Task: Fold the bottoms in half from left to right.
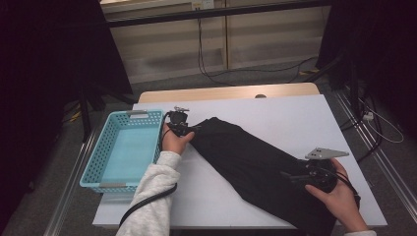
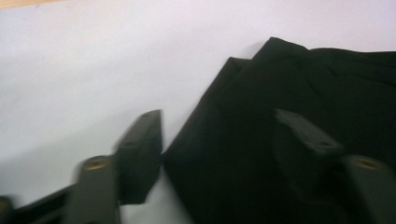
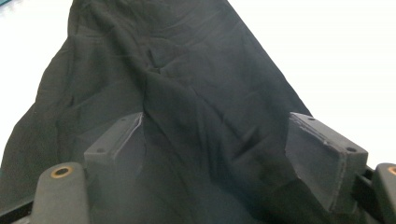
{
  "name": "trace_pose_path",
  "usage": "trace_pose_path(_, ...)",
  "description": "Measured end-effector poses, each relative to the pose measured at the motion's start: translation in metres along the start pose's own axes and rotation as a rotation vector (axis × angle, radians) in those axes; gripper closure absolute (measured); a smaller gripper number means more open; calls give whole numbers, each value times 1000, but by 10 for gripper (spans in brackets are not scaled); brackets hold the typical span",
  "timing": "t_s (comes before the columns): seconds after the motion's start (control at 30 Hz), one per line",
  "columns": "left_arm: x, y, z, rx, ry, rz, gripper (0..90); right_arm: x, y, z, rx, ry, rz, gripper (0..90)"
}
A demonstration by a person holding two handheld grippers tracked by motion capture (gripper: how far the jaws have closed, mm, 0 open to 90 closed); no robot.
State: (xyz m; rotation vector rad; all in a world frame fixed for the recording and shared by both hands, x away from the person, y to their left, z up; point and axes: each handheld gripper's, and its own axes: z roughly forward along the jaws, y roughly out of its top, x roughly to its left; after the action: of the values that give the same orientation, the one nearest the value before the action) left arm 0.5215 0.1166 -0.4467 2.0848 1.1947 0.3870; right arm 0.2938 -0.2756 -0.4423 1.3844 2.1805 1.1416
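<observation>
The black garment (image 1: 255, 164) lies flat on the white table (image 1: 295, 118), a long folded strip running diagonally, far end by the blue basket (image 1: 105, 157), near end at the table's front right corner. So its long axis joins the 2 grippers. Left gripper (image 1: 189, 129) sits right at the far-left end, jaws parted, one either side of the cloth's edge, though blur in its own view makes contact hard to call. Right gripper (image 1: 290, 176) rests over the near end, jaws spread, fabric under them, not pinched. Each hand has its own end; the basket is nearest the left.
</observation>
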Motion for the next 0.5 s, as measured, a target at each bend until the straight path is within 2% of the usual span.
trace_pose_path(0.07,1,2,7,-9,2,15,311,0,0,1,1,4,0,205)
trace_pose_path(0.13,3,3,13,14,8,28,282,1,-1,1,1,8,1,205)
trace_pose_path(0.23,5,0,18,31,9,4,286,1,-1,1,1,11,-3,206)
trace_pose_path(0.27,5,0,16,31,7,-18,298,1,-1,0,1,11,-2,206)
trace_pose_path(0.43,1,1,9,79,-27,-59,500,1,-1,-2,-3,7,-4,207)
trace_pose_path(0.5,0,1,8,95,-27,-67,585,2,-1,-2,-5,4,-4,207)
